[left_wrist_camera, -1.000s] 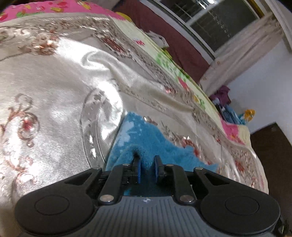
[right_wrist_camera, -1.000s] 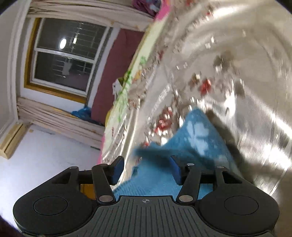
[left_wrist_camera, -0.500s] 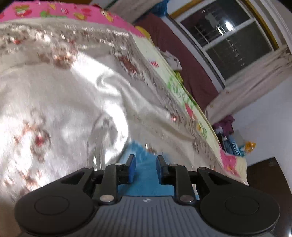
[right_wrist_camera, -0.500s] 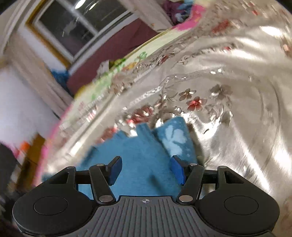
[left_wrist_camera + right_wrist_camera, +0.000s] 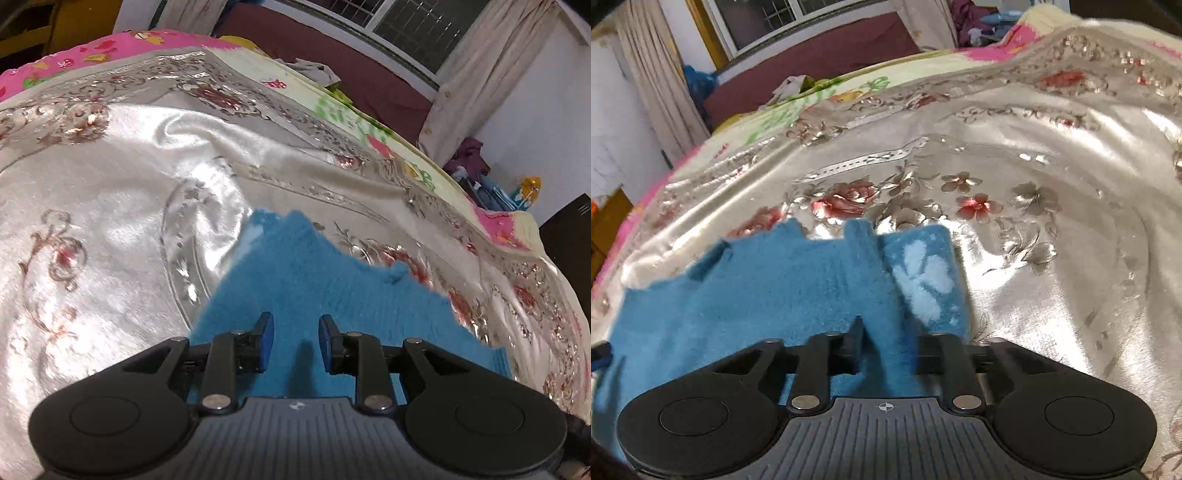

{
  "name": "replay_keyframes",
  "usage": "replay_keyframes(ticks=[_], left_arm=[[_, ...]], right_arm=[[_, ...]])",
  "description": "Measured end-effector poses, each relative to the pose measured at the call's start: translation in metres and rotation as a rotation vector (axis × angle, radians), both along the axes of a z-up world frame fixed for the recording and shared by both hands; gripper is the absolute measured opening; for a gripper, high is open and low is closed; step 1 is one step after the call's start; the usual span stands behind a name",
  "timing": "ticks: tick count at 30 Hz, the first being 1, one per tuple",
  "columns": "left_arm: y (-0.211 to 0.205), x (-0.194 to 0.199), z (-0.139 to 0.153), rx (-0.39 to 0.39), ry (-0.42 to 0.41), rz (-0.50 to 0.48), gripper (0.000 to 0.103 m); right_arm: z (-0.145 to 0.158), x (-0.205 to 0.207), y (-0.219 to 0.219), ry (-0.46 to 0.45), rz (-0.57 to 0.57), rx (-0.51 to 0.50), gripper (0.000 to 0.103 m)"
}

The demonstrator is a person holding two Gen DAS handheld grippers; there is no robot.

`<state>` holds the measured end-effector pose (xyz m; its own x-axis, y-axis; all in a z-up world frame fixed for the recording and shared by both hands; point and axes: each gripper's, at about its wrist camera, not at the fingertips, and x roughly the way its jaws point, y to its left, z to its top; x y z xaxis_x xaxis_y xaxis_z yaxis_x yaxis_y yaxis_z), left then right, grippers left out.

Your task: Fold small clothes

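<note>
Jaws, left gripper (image 5: 296, 341): parted, blue pads clear of each other, nothing between them; they hang just above the blue garment (image 5: 310, 280). Jaws, right gripper (image 5: 888, 343): set apart to about the same width, with a ridge of the same garment (image 5: 775, 291) standing up between them; whether the pads press that ridge cannot be told.

Item: one small blue fleece garment, lying on the silver floral bedspread (image 5: 110, 206), at 6 o'clock in both views, directly ahead of each gripper.

Progress, judged: part-folded. One panel lies doubled over, its top edge ragged with tabs. A strip with a pale flower print (image 5: 923, 277) shows from beneath at 1 o'clock of the right gripper. Edges are not squared; at least one more fold and a smoothing appear to be left.

View differences: the right wrist view shows the flower-print strip and the raised ridge plainly; the left wrist view shows only a sliver of pale print at the garment's 11 o'clock corner. The left wrist view alone shows the garment's far corner toward 3 o'clock and the pink blanket (image 5: 110, 44) at 11 o'clock.
</note>
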<state>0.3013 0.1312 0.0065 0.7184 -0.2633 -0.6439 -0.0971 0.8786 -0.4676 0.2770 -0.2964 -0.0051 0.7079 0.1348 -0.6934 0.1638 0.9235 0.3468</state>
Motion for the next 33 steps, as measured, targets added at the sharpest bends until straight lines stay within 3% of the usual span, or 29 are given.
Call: replay_keyframes(ticks=[6, 9, 14, 18, 22, 27, 31, 33], left_arm=[[-0.004, -0.010, -0.004, 0.028, -0.006, -0.019, 0.031], [-0.007, -0.015, 0.000, 0.059, -0.021, -0.038, 0.032], [-0.014, -0.021, 0.004, 0.128, -0.046, -0.046, 0.032], [-0.010, -0.032, 0.004, 0.134, -0.069, -0.033, 0.035], [-0.006, -0.037, -0.005, 0.120, -0.052, -0.030, 0.036], [-0.006, -0.048, 0.004, 0.118, -0.063, -0.009, 0.036], [-0.009, -0.065, 0.009, 0.167, -0.077, -0.010, 0.036], [-0.008, -0.076, 0.011, 0.179, -0.092, -0.017, 0.036]], right_arm=[[-0.006, -0.016, -0.011, -0.031, -0.044, 0.035, 0.010], [0.003, -0.027, -0.007, -0.077, -0.047, 0.003, 0.010], [-0.006, -0.014, -0.013, -0.031, -0.104, 0.043, 0.009], [-0.001, -0.015, -0.009, -0.045, -0.109, 0.015, 0.009], [-0.016, -0.008, -0.005, 0.010, -0.104, -0.021, 0.010], [0.000, -0.017, 0.001, -0.010, -0.108, -0.043, 0.019], [0.020, -0.038, -0.004, -0.048, -0.125, -0.048, 0.021], [0.027, -0.055, -0.007, -0.063, -0.112, -0.030, 0.029]])
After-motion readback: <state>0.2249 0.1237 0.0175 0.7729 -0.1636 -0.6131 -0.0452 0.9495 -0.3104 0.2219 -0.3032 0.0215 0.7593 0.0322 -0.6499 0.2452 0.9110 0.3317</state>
